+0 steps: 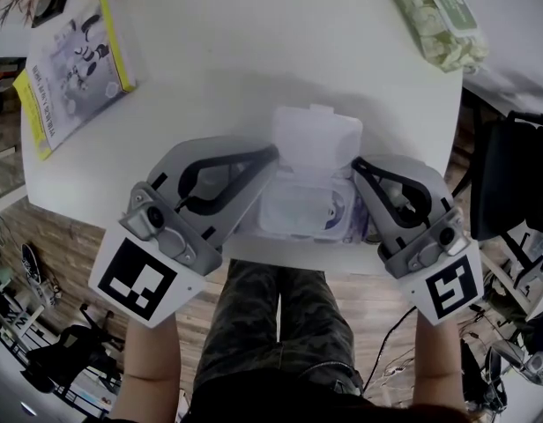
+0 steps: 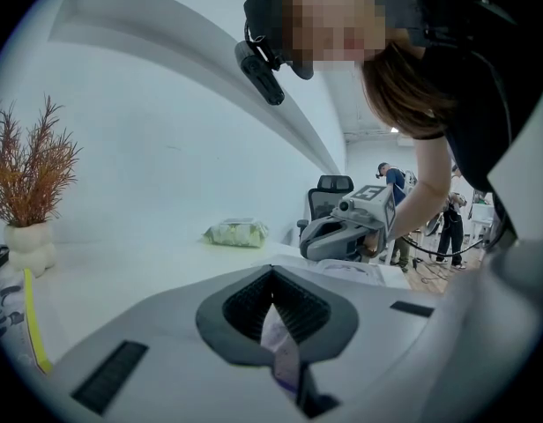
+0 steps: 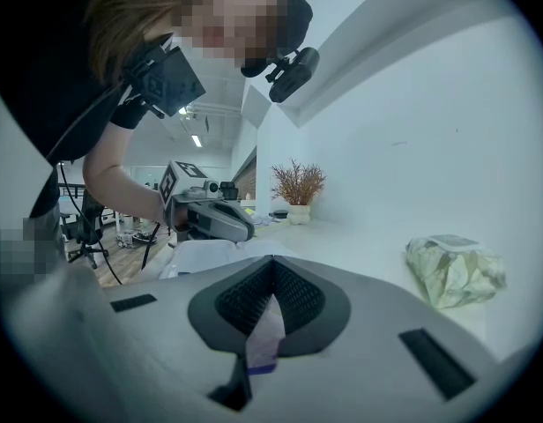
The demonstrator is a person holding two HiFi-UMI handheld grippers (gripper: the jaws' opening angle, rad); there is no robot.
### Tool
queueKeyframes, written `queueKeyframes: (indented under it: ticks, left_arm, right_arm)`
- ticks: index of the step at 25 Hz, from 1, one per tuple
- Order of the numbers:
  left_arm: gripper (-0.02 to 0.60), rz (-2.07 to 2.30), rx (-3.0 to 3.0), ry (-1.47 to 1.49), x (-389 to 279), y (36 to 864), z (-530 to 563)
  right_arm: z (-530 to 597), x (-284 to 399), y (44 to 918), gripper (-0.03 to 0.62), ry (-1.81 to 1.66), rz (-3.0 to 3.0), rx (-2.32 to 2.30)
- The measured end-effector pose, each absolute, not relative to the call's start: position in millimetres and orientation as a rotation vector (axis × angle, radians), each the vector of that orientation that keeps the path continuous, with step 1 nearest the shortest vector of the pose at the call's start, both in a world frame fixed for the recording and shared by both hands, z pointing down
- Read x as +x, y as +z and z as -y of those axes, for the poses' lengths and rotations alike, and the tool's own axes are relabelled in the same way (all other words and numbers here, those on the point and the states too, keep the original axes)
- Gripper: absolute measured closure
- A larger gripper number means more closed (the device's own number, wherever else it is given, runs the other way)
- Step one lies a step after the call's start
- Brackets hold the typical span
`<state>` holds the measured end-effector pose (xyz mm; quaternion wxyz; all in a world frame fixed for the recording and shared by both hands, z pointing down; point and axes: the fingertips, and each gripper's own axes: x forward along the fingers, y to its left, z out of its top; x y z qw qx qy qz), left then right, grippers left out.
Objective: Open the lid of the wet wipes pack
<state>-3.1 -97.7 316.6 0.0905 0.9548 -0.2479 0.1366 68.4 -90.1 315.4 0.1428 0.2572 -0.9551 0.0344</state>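
Both ends of the wet wipes pack (image 1: 300, 211) pinched: left gripper (image 1: 264, 164) and right gripper (image 1: 360, 167) clamped on its film; lid (image 1: 317, 135) flipped open.

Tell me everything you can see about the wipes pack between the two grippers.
The wet wipes pack is a soft white film pouch with purple print, lying flat at the near edge of the white table. Its white plastic lid is flipped open, away from the person. The left gripper and right gripper each pinch one end of its film.
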Motion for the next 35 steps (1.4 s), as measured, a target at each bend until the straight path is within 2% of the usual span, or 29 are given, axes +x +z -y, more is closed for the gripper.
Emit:
queueKeyframes:
  ticks: [35]
  left_arm:
    - [0.569, 0.81, 2.834, 0.284, -4.2, 295.0, 48.0]
  right_arm:
    - [41.0, 71.8, 295.9, 0.574, 0.059, 2.761, 0.842]
